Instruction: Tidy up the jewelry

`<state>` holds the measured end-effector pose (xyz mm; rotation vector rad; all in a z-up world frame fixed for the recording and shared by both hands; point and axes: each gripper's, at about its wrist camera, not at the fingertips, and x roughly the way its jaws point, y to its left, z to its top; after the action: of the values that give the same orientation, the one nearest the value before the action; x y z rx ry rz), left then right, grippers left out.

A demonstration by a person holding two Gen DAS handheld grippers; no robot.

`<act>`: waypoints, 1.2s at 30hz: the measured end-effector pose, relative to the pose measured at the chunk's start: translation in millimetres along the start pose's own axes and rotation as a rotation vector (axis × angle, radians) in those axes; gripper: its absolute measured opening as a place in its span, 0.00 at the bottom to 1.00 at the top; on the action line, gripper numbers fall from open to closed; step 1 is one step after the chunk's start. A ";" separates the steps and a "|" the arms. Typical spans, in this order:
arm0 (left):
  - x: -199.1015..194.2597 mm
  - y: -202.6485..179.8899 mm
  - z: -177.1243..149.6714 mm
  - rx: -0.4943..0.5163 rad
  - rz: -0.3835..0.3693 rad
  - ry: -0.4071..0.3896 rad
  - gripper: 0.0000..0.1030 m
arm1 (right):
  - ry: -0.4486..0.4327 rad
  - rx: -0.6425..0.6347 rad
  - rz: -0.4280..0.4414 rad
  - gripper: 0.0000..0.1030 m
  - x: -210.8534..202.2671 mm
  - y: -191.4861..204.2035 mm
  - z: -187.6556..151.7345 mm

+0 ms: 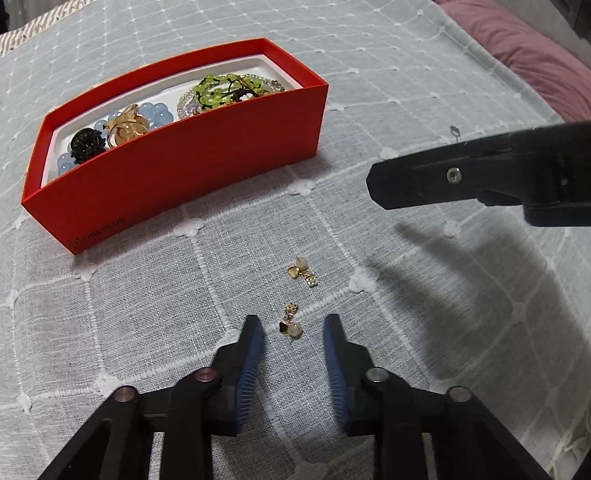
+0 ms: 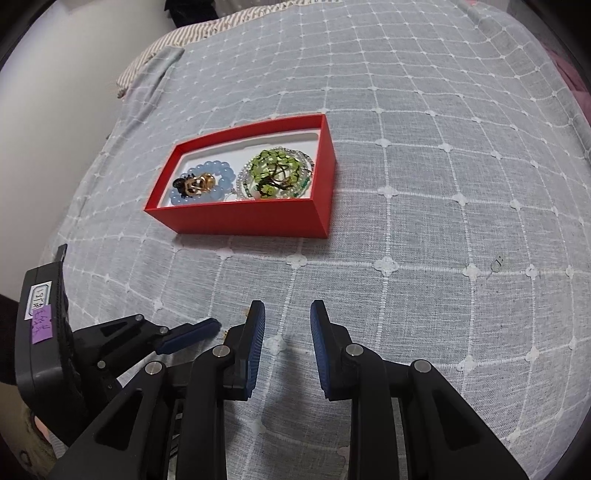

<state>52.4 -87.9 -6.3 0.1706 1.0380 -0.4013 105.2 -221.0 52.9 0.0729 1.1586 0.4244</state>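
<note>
A red box (image 1: pixel 192 177) with a white tray inside holds a blue bead bracelet (image 1: pixel 159 112), a gold piece (image 1: pixel 127 127), a black piece (image 1: pixel 85 144) and green bead jewelry (image 1: pixel 221 88). It also shows in the right wrist view (image 2: pixel 243 218). Two gold earrings lie on the grey cloth: one (image 1: pixel 290 325) between the tips of my open left gripper (image 1: pixel 293 328), the other (image 1: pixel 303 275) a little farther off. My right gripper (image 2: pixel 287 317) is open and empty, hovering to the right of the left one (image 2: pixel 192 338); it appears from the side in the left wrist view (image 1: pixel 376 184).
A grey bedspread (image 2: pixel 406 166) with a white grid pattern covers the surface. A pink pillow (image 1: pixel 524 51) lies at the far right. A small metal pin (image 1: pixel 453 130) lies on the cloth right of the box. A striped cloth (image 2: pixel 207 29) lies at the far edge.
</note>
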 end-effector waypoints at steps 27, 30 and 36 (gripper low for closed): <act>-36.1 67.7 12.0 -0.219 0.017 -0.091 0.07 | 0.013 -0.254 0.015 0.26 38.0 39.3 -12.2; -38.0 76.1 11.8 -0.247 0.022 -0.098 0.07 | 0.009 -0.292 -0.008 0.26 48.1 48.0 -14.0; -36.2 79.3 12.1 -0.258 0.033 -0.100 0.07 | 0.012 -0.315 -0.069 0.25 61.4 53.3 -15.9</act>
<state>77.9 -10.5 27.0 -0.0627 0.9769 -0.2407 96.0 -152.3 7.4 -0.2433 1.0908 0.5422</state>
